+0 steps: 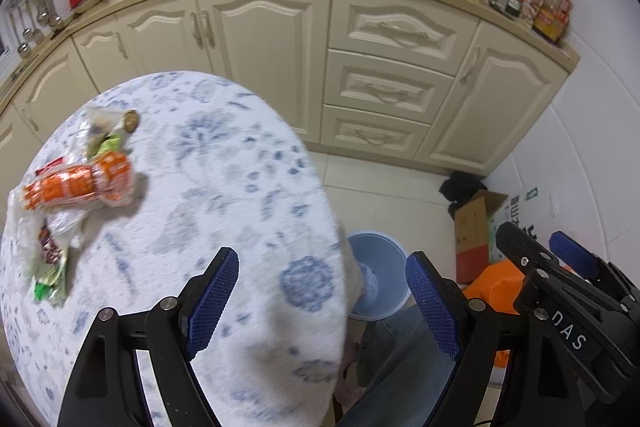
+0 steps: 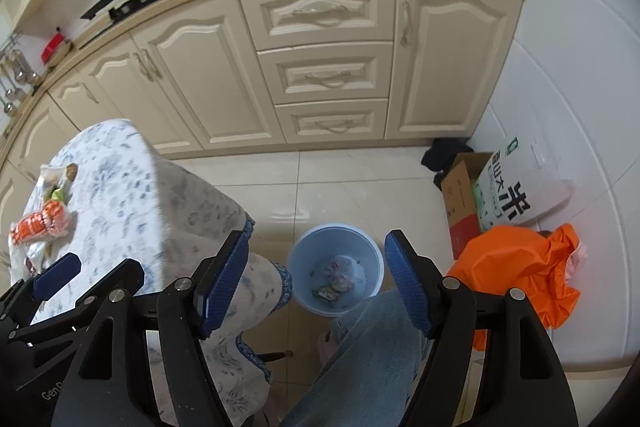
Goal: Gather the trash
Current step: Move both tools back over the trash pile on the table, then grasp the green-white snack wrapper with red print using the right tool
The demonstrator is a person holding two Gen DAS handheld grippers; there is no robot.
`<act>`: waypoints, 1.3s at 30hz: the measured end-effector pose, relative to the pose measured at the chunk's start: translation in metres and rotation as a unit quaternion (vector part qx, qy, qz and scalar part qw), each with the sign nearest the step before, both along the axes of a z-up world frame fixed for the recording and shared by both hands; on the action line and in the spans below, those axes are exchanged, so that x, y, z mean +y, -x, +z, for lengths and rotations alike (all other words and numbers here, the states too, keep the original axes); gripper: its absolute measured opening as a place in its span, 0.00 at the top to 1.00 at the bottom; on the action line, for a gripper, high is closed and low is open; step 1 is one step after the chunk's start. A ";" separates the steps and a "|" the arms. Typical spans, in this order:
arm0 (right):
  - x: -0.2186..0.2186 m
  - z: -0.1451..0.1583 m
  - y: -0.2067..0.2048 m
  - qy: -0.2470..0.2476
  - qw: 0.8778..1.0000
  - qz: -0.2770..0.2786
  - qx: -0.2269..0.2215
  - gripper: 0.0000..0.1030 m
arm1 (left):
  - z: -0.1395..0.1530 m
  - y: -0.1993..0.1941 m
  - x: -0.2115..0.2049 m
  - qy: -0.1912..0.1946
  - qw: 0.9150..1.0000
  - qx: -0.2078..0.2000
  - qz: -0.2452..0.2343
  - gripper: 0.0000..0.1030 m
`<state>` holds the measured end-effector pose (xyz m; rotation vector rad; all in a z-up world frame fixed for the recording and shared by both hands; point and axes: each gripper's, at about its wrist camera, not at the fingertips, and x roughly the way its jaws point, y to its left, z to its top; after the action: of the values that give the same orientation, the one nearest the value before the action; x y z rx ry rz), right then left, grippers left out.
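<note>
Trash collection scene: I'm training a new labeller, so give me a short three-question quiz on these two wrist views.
1. True or false: the light blue bin on the floor already holds some trash.
2. Where does the uncollected trash lie? A) on the kitchen counter B) on the cloth-covered table C) in the cardboard box
3. What is between the jaws of the left gripper and the right gripper?

Key:
1. True: wrappers show at its bottom in the right wrist view.
2. B: the orange wrapper and other packets sit near the table's far left side.
3. Nothing: both stand open and empty.
</note>
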<state>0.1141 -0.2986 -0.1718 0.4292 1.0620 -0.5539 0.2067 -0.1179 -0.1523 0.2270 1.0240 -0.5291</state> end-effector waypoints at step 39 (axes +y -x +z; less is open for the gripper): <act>0.274 0.006 -0.119 -0.025 0.960 0.279 -0.013 0.02 | 0.043 -0.009 0.324 -0.002 0.955 -0.027 0.294 0.06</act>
<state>0.2330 -0.0246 -0.1658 0.1647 1.1143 -0.0190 0.2157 0.2066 -0.1091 -0.0653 0.9818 0.0218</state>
